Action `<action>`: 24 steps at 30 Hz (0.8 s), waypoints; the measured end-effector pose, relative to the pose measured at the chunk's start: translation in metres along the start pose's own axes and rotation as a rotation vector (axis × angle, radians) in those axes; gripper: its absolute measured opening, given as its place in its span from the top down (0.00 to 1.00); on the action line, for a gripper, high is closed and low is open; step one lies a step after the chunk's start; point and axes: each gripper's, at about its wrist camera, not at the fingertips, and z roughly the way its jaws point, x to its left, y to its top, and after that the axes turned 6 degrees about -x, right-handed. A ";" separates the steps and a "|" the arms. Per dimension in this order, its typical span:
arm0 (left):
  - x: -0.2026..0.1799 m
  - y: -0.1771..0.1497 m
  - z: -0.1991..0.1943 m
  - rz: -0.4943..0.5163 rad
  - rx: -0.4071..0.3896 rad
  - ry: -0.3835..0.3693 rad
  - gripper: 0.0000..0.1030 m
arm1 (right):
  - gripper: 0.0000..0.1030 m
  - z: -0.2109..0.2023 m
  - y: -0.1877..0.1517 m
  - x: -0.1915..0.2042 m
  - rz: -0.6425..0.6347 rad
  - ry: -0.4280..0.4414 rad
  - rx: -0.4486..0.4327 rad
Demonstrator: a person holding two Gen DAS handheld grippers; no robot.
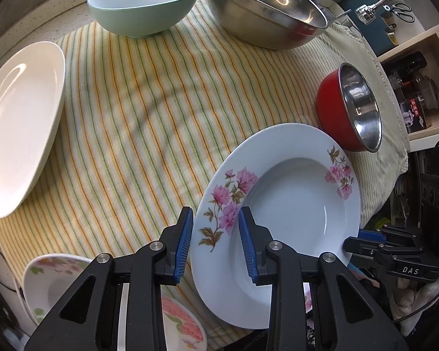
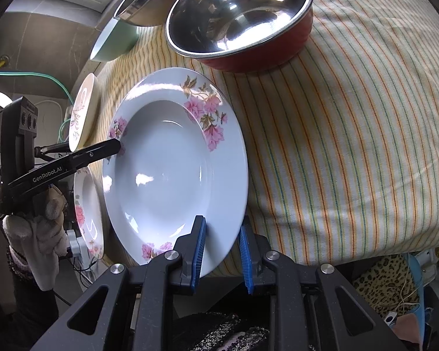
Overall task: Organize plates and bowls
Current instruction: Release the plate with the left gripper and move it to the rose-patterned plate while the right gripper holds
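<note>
Left wrist: both grippers' fingers [image 1: 187, 235] pinching floral plate [image 1: 289, 199] rims, open striped cloth [image 1: 137, 122] beyond.

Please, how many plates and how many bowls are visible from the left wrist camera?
Plates: 4 - floral plate, white plate, two patterned plates at the bottom edge
Bowls: 3 - green bowl, steel bowl, red bowl
Total: 7

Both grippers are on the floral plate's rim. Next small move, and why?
Probably carry the floral plate toward the pink-flowered plates at the cloth's near edge and lower it there. The left gripper and right gripper pinch opposite rim sections, the plate looks tilted clear of the striped cloth, and those plates match it best.
</note>
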 end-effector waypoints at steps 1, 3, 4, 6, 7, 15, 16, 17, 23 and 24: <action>0.001 -0.001 -0.002 0.000 -0.005 0.001 0.71 | 0.79 -0.001 0.001 0.000 -0.005 -0.004 -0.001; 0.002 -0.002 -0.007 -0.003 -0.016 0.009 0.71 | 0.76 -0.006 0.002 0.001 -0.011 -0.011 -0.012; 0.003 -0.001 -0.010 -0.004 -0.025 0.014 0.71 | 0.72 -0.009 0.003 0.000 -0.014 -0.012 -0.020; 0.007 -0.002 -0.016 -0.016 -0.043 0.017 0.71 | 0.68 -0.015 0.004 0.000 -0.023 -0.025 -0.036; 0.009 -0.002 -0.020 -0.024 -0.054 0.015 0.71 | 0.67 -0.017 0.005 0.000 -0.030 -0.030 -0.041; 0.020 -0.017 -0.059 -0.109 -0.169 0.007 0.71 | 0.67 -0.041 0.011 0.003 -0.050 -0.049 -0.107; 0.023 -0.020 -0.063 -0.124 -0.183 0.003 0.71 | 0.67 -0.045 0.012 0.006 -0.063 -0.049 -0.120; 0.025 -0.022 -0.066 -0.143 -0.194 0.000 0.71 | 0.67 -0.048 0.014 0.010 -0.079 -0.048 -0.131; 0.037 -0.045 -0.088 -0.242 -0.269 0.030 0.71 | 0.64 -0.056 0.025 0.038 -0.205 -0.020 -0.170; 0.038 -0.050 -0.091 -0.263 -0.281 0.036 0.71 | 0.63 -0.054 0.027 0.044 -0.229 -0.011 -0.165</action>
